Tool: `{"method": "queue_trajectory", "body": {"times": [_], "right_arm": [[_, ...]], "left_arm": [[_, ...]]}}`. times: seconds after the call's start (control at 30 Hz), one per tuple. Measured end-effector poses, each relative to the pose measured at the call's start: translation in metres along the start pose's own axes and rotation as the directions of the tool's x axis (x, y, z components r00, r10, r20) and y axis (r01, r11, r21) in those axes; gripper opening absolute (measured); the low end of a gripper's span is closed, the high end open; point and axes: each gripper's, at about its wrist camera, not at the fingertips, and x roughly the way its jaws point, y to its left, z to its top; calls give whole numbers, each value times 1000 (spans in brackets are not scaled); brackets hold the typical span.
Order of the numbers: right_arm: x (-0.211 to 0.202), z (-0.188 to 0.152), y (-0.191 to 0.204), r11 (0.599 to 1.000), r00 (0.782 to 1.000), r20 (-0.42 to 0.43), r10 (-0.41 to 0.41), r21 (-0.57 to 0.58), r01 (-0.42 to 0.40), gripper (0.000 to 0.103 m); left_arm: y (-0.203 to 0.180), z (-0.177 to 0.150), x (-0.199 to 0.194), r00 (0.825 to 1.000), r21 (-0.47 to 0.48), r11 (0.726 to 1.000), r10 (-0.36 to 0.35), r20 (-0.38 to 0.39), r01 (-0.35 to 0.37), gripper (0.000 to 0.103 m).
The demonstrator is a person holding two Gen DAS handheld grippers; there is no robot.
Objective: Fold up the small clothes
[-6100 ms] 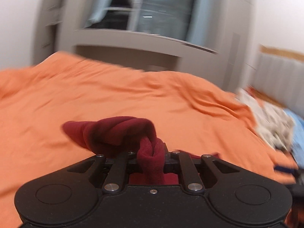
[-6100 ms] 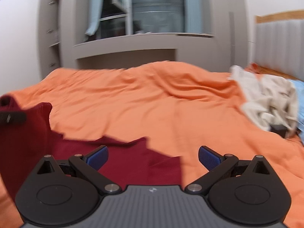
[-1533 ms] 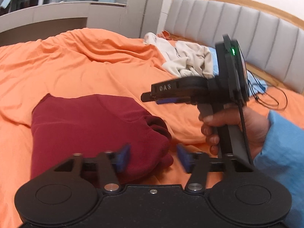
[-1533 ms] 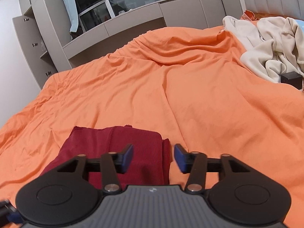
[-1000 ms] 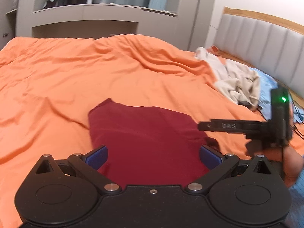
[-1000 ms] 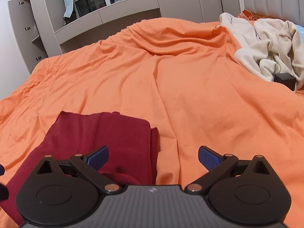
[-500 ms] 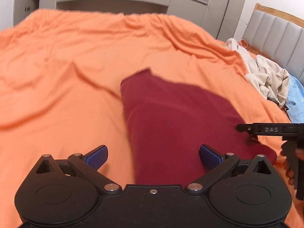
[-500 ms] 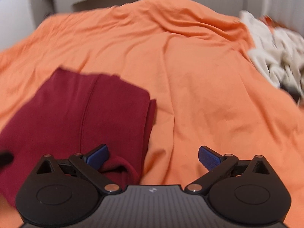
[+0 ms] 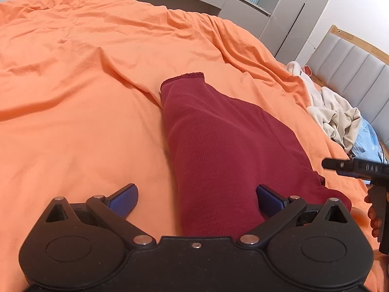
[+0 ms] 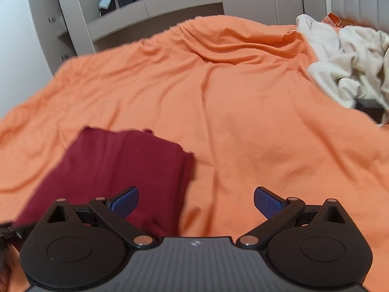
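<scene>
The dark red garment [image 9: 218,146] lies flat on the orange bedspread [image 9: 85,97], folded into a long narrow shape with a hemmed end pointing toward the far side of the bed. Neither tool has hold of it. The left tool [image 9: 196,200] hangs over the near end with its blue pads spread wide and nothing between them — placed, I judge, to take that end for another fold. The right tool [image 10: 195,203] is just as wide apart and empty, its left pad over the garment's right edge and the other over bare bedspread; the hand [image 9: 375,219] carrying it shows at the right border of the left view. A heap of cream clothes [image 10: 347,56] sits well apart near the headboard [image 9: 352,58] — likely waiting its turn
</scene>
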Motion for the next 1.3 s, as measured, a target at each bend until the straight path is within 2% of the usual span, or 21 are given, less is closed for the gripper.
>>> {"method": "queue_trajectory", "body": {"times": [0.13, 0.23, 0.3, 0.4, 0.67, 0.73, 0.8, 1.03, 1.13, 1.3], "right_arm": [[11, 0, -3, 986, 990, 42, 133, 92, -136, 103], [18, -2, -8, 974, 985, 47, 168, 147, -173, 103], [22, -4, -11, 969, 982, 47, 180, 161, -186, 99], [29, -4, -16, 967, 982, 48, 184, 171, -189, 90], [54, -9, -14, 980, 991, -11, 134, 147, -131, 82], [56, -10, -14, 981, 992, -28, 124, 155, -119, 76], [55, -11, -13, 981, 992, -35, 124, 152, -118, 65], [53, -8, 2, 993, 992, -84, 89, 87, -81, 52], [53, -8, 4, 995, 992, -95, 83, 72, -76, 42], [51, -9, 7, 997, 993, -96, 66, 57, -61, 41]], "left_arm": [[-1, -2, 0, 1000, 3, 1000, 2, 11, -2, 103], [-1, -2, 0, 1000, 3, 1000, 1, 12, -1, 103], [-1, -2, 0, 1000, 3, 1000, 1, 13, -1, 103], [-1, -2, 0, 1000, 2, 1000, 0, 15, -1, 103], [0, -3, -2, 1000, 2, 1000, -1, 21, 1, 103], [0, -3, -2, 1000, 3, 1000, -1, 21, 1, 103], [0, -3, -2, 1000, 3, 1000, -1, 21, 1, 103], [0, -3, -2, 1000, 3, 1000, -2, 22, 1, 103], [0, -4, -2, 1000, 3, 1000, -1, 22, 1, 103], [0, -2, -2, 1000, 2, 1000, -4, 14, 4, 103]]}}
